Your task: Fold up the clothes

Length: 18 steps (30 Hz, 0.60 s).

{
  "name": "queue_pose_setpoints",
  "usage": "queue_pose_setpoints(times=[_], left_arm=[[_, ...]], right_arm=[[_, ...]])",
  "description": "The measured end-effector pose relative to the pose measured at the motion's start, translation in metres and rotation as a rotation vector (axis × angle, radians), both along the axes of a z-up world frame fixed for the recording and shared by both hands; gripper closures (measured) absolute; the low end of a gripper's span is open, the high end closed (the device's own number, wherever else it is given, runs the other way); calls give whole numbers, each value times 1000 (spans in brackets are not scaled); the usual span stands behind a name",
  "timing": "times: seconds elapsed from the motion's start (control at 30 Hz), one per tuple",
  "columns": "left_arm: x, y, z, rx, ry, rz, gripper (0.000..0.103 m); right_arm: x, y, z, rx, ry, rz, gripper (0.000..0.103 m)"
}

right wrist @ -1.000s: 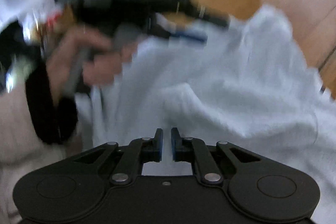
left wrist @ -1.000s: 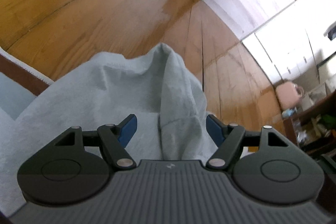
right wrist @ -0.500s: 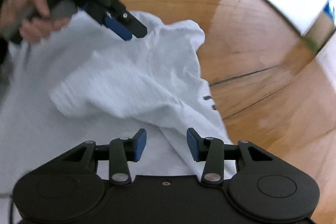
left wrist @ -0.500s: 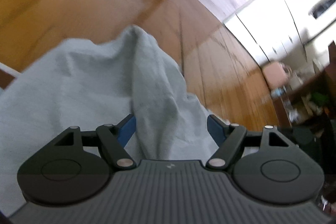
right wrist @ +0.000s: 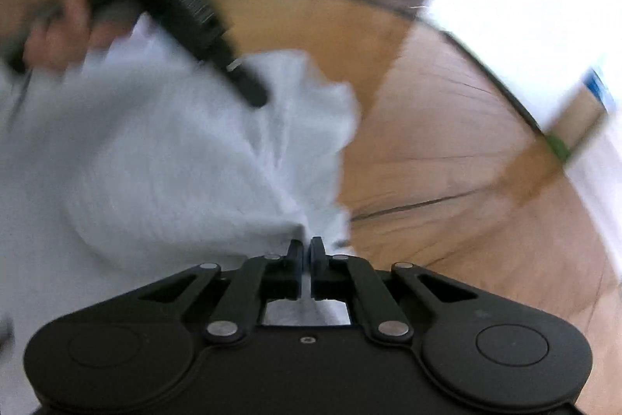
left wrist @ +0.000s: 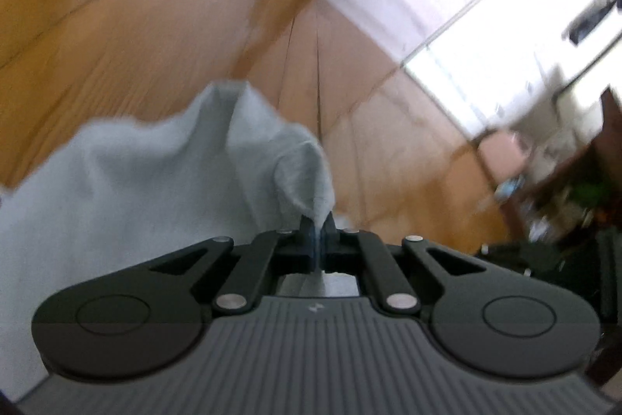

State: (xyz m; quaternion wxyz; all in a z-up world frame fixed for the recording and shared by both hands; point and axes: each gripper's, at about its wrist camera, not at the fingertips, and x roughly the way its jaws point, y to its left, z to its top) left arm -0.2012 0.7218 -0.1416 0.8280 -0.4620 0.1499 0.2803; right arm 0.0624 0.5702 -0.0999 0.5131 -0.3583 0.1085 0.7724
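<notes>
garment: pale grey-blue soft knit cloth, looks like a sweatshirt (left wrist: 163, 189), bunched up in a heap over the glossy honey-coloured wooden floor (left wrist: 136, 26). It fills the left and lower half of both wrist views, floor showing past its far edge.

left grip: the black two-finger left gripper (left wrist: 319, 234) is clamped on a peak of the cloth. You can see a thin pinch of fabric squeezed between the blue pads, with a tented fold rising just ahead of them.

right grip: the black two-finger right gripper (right wrist: 306, 251) has its fingers drawn together with only a sliver of gap. A fold edge runs right into the tips, so I'd say it's nipping the cloth, though the blur makes it hard to swear to.

which way it lies: from each gripper, the bulk of the cloth sprawls forward and to the left; bare floor is on the right.

hands: in the right wrist view the left gripper (right wrist: 217, 37) comes in from upper left, held by a blurred hand (right wrist: 42, 22), reaching over the far part of the cloth.

what the next move hangs on: my guess is both pinch points sit along one edge, so spreading them apart would pull that edge straight before laying it flat.
</notes>
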Motion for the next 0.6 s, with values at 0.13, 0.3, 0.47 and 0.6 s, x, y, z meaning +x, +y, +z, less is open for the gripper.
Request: queue_pose_setpoints(times=[0.13,0.3,0.47,0.6], left_arm=[[42,78,13,-142,-102,45,100],[122,142,21,-68,157,118,77],[143,102,44,237,218,-76,48],[168,70,28,275,294,-287,45]], right_arm=[[74,33,13,20,235,-272,100],[157,65,4,-44,295,-733,85],[212,-42,6,-58,442,-905,57],[255,-136,-6,-162,546,-1156,56]])
